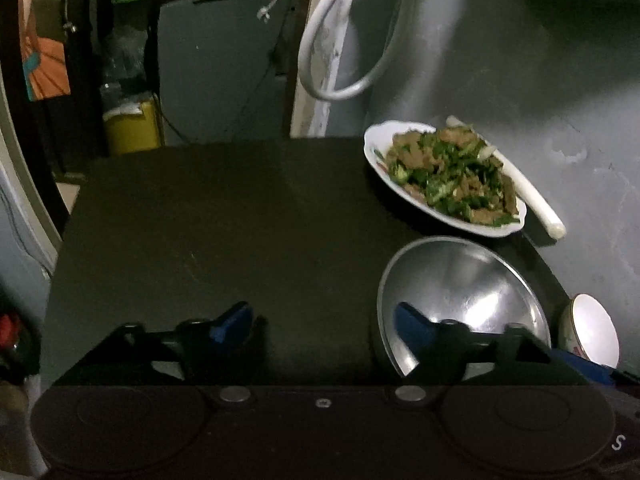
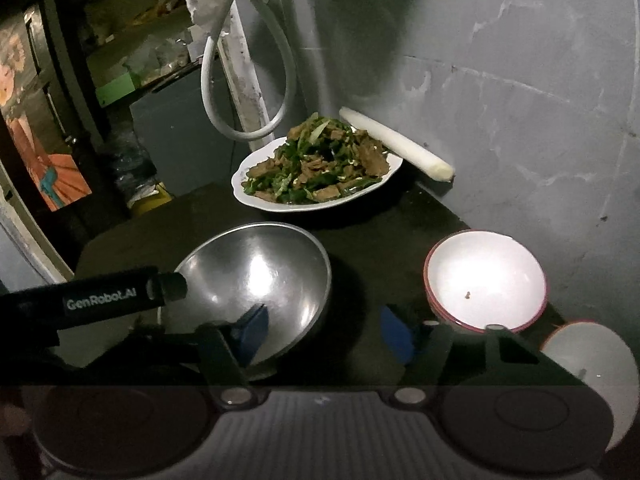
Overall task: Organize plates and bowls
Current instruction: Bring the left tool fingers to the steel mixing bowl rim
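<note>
A steel bowl (image 1: 460,296) (image 2: 256,280) sits empty on the dark table (image 1: 220,220). Behind it a white plate of greens and meat (image 1: 444,176) (image 2: 316,168) stands by the wall. A stack of red-rimmed white bowls (image 2: 484,280) is at the right, seen edge-on in the left wrist view (image 1: 592,330). Another white bowl (image 2: 592,368) lies at the far right. My left gripper (image 1: 324,326) is open and empty, its right finger over the steel bowl's rim. My right gripper (image 2: 324,330) is open and empty, between the steel bowl and the stack.
A white leek stalk (image 1: 524,184) (image 2: 396,144) lies against the grey wall behind the plate. A white hose loop (image 1: 344,40) (image 2: 248,80) hangs above the table's back edge. The left gripper's body (image 2: 100,304) reaches in from the left.
</note>
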{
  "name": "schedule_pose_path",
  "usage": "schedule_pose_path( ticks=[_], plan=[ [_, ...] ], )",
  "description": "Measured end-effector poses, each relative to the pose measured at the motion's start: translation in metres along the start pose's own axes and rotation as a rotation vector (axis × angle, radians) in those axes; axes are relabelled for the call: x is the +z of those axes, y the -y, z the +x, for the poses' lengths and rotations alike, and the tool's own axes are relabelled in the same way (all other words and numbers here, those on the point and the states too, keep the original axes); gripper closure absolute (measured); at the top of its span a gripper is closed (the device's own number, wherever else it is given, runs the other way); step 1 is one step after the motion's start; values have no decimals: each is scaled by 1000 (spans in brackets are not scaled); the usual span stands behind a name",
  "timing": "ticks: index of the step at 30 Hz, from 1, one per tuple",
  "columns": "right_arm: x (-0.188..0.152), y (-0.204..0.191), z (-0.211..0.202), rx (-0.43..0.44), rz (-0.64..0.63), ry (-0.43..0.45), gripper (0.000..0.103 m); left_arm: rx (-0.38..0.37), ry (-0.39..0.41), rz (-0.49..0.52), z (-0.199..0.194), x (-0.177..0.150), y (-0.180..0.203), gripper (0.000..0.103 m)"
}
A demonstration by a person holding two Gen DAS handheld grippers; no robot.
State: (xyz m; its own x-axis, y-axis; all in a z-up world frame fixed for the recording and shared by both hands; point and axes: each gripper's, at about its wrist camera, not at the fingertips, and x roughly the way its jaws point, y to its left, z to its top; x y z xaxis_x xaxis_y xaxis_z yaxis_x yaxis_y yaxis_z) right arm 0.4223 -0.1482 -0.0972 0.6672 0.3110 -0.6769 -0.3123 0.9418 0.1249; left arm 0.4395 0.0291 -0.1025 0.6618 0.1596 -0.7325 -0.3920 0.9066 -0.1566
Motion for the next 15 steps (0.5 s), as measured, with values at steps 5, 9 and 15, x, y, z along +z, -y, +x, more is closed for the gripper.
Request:
schedule_pose_path(
  ticks=[5,9,15],
  plan=[
    [0,1,7,17,14,-20,60,-72,-5,-27,-1,-3,-4,59],
    [1,0,10,34,12,-36,70,-108,2,19,-6,-6,7,91],
    [-2,-3,4,53,-1,-52,79,-117,-19,-5,-25,-18,3,92]
  ],
)
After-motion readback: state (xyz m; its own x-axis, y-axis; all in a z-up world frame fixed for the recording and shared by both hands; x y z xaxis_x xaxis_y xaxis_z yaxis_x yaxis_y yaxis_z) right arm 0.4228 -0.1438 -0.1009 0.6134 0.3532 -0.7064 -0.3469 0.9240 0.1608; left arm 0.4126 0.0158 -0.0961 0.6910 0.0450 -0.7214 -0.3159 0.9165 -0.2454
